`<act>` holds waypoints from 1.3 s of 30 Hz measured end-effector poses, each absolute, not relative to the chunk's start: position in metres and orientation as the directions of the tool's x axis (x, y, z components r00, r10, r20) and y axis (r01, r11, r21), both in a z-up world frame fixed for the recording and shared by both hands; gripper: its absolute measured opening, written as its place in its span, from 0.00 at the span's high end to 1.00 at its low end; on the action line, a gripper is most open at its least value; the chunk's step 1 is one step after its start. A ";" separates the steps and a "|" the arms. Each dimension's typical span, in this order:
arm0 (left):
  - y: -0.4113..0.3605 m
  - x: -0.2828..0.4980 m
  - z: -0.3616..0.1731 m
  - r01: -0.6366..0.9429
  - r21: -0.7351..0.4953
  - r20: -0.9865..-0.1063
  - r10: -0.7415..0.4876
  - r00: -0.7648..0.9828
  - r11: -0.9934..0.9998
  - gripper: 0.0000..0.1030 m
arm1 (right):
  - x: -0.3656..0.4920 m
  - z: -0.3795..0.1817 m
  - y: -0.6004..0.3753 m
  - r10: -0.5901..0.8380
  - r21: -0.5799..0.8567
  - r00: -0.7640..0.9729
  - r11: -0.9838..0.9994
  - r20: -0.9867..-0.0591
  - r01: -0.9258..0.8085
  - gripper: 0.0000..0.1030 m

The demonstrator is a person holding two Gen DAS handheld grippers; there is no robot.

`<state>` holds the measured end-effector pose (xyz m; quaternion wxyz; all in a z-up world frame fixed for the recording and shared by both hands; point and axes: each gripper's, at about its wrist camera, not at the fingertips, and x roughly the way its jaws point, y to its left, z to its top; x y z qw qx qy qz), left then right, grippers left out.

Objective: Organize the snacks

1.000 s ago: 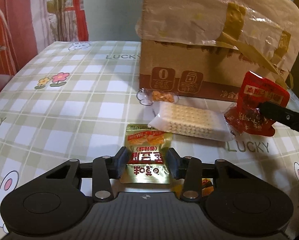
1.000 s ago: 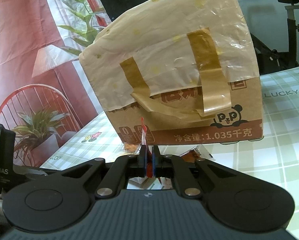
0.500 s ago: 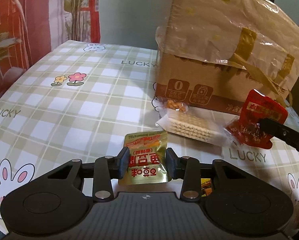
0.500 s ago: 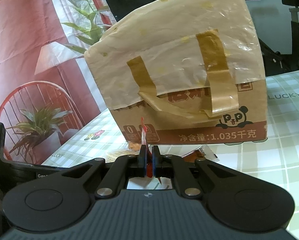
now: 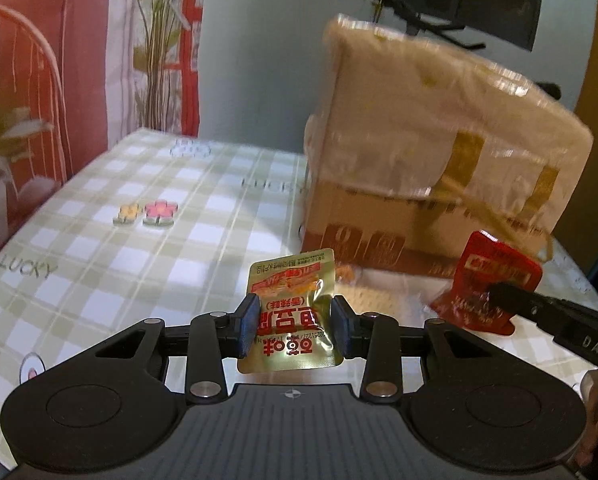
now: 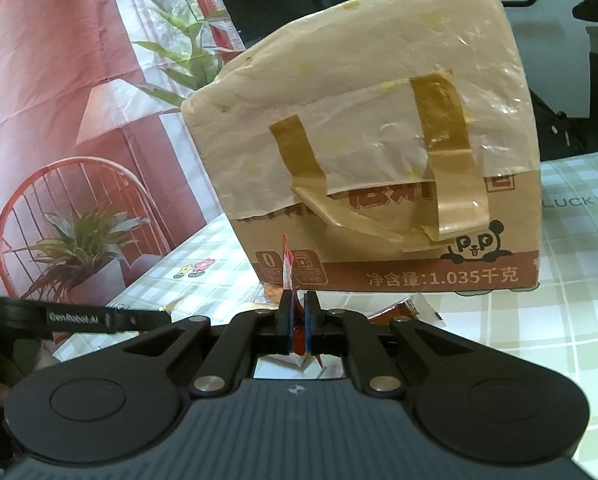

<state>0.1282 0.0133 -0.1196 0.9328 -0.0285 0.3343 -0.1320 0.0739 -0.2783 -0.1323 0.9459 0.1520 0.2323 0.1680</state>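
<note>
Open checked tablecloth [image 5: 99, 240] to the left, tall cardboard box [image 6: 379, 160] blocking ahead, loose snack packets [image 6: 407, 310] crowding its base, 1 gripper-width gaps there.

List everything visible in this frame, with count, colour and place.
Gold snack packet: 1, gold with red print, between the left jaws, lifted off the table.
Red snack packet: 1, red, pinched by the right jaws, seen edge-on in the right wrist view.
Cardboard box: 1, brown, top covered in pale taped plastic, on the table.
Snack packets at the box's foot: several, orange and white, partly hidden.
Tablecloth: 1, green-white check with flowers.
Potted plant: 1, green, left background.
Left gripper: 1, black.
Right gripper: 1, black.
</note>
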 end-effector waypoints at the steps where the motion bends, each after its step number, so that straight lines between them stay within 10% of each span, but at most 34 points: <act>1: 0.013 0.128 -0.115 0.232 -0.141 -0.605 -0.269 0.749 0.962 0.60 | 0.073 -0.129 -0.278 0.387 0.357 0.839 0.899 -0.382 -0.252 0.95; 24: -0.073 0.193 0.024 0.444 -0.151 -0.283 -0.469 0.836 0.883 0.60 | 0.114 0.012 -0.322 0.333 0.298 0.942 0.905 -0.049 -0.304 0.95; 39: -0.139 0.277 -0.018 0.492 -0.150 -0.461 -0.501 0.733 0.858 0.44 | 0.181 -0.006 -0.357 0.175 0.287 0.945 0.954 -0.278 -0.092 0.90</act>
